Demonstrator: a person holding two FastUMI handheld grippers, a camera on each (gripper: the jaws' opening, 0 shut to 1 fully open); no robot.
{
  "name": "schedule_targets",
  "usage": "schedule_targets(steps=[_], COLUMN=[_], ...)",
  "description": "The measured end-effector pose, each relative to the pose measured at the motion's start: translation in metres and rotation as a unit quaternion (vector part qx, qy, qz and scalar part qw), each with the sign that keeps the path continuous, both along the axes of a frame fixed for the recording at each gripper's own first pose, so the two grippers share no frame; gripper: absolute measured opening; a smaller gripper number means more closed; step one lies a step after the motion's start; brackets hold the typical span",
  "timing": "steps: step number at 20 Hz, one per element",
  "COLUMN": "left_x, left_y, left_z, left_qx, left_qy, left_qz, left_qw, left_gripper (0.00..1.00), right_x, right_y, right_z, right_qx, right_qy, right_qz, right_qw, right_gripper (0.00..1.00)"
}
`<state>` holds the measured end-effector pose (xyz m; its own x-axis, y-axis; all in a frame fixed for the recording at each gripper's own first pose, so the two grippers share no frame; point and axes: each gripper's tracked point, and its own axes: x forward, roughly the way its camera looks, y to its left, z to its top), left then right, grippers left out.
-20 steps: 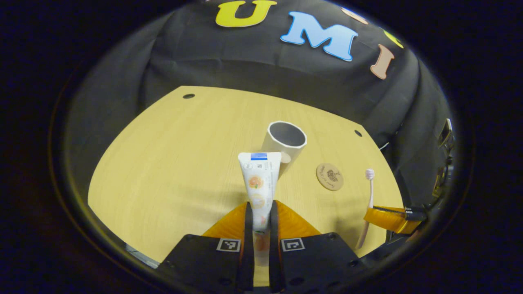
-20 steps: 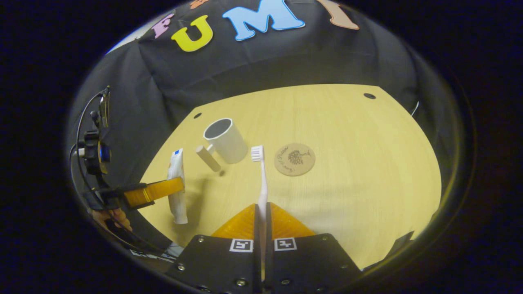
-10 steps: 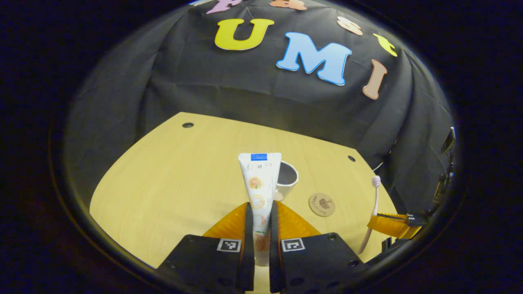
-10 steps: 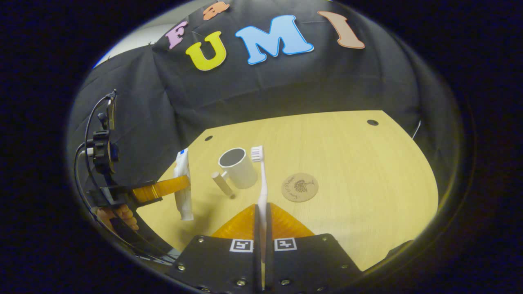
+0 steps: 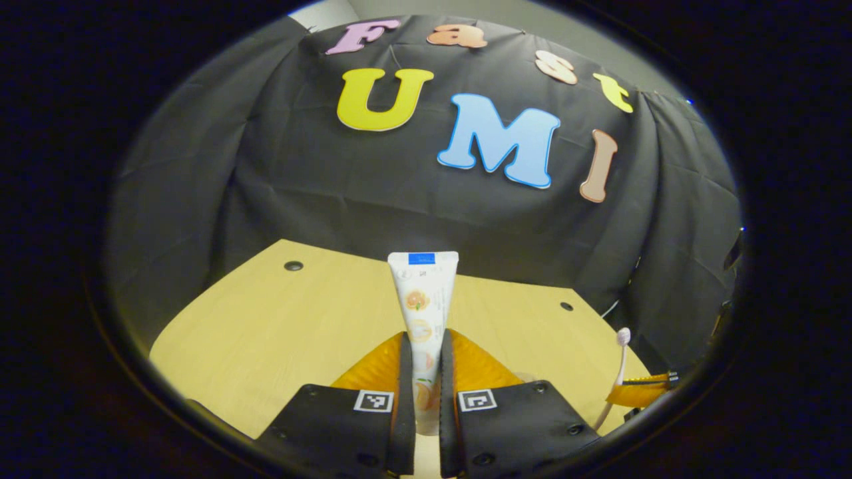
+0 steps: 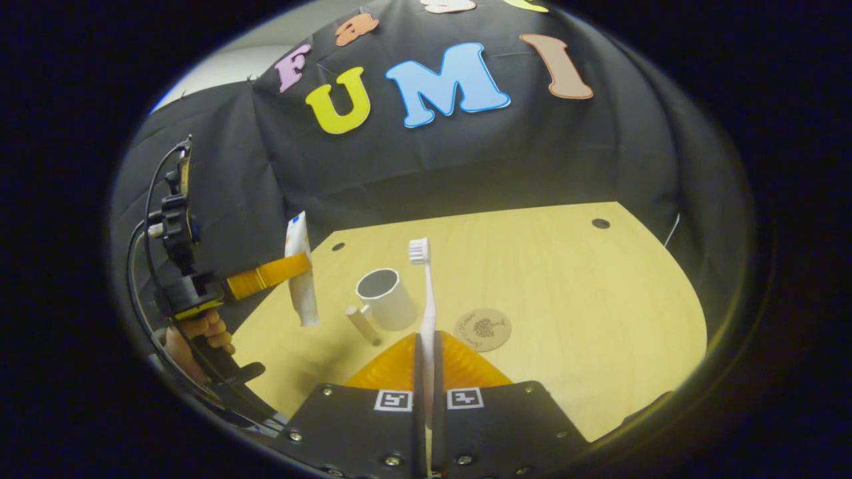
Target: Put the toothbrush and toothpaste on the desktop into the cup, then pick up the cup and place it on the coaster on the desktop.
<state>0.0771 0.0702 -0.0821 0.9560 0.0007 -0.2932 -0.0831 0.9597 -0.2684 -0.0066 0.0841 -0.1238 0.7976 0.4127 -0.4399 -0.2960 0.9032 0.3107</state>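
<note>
Two fingers of the left gripper [image 5: 426,359] pinch the toothpaste [image 5: 423,299] low on its tube, its flat crimped end upward; its print is too small to read. The right gripper [image 6: 426,359] pinches the toothbrush [image 6: 426,293], bristles up. Beyond, on the surface [image 6: 566,279], the cup [image 6: 386,299] stands beside the coaster [image 6: 482,328]

In your right gripper view, the cup [image 6: 385,299] stands on the table [image 6: 566,286]; the coaster [image 6: 482,328] lies at its 4 o'clock.
</note>
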Motion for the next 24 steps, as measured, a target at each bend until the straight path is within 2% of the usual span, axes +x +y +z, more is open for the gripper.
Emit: schedule_targets(steps=[8,12,20,24], left_x=[0.067,0.094,0.121,0.121], left_y=[-0.008,-0.018,-0.028,-0.031], left_z=[0.03,0.024,-0.039,-0.062], left_qx=[-0.031,-0.025,0.024,0.038], left_qy=[-0.094,-0.109,-0.054,-0.024], left_qz=[-0.006,-0.014,-0.032,-0.045], left_qw=[0.995,0.994,0.998,0.998], left_gripper=[0.2,0.2,0.22,0.27], right_x=[0.003,0.007,0.015,0.022], right_y=[-0.013,-0.012,-0.011,-0.006], right_z=[0.002,-0.003,-0.007,-0.007], right_qx=[-0.012,-0.007,0.004,0.006], right_qy=[0.007,0.016,0.027,0.026], right_qz=[-0.018,-0.022,-0.031,-0.028], right_qw=[1.0,1.0,0.999,0.999], right_gripper=[0.05,0.05,0.04,0.04])
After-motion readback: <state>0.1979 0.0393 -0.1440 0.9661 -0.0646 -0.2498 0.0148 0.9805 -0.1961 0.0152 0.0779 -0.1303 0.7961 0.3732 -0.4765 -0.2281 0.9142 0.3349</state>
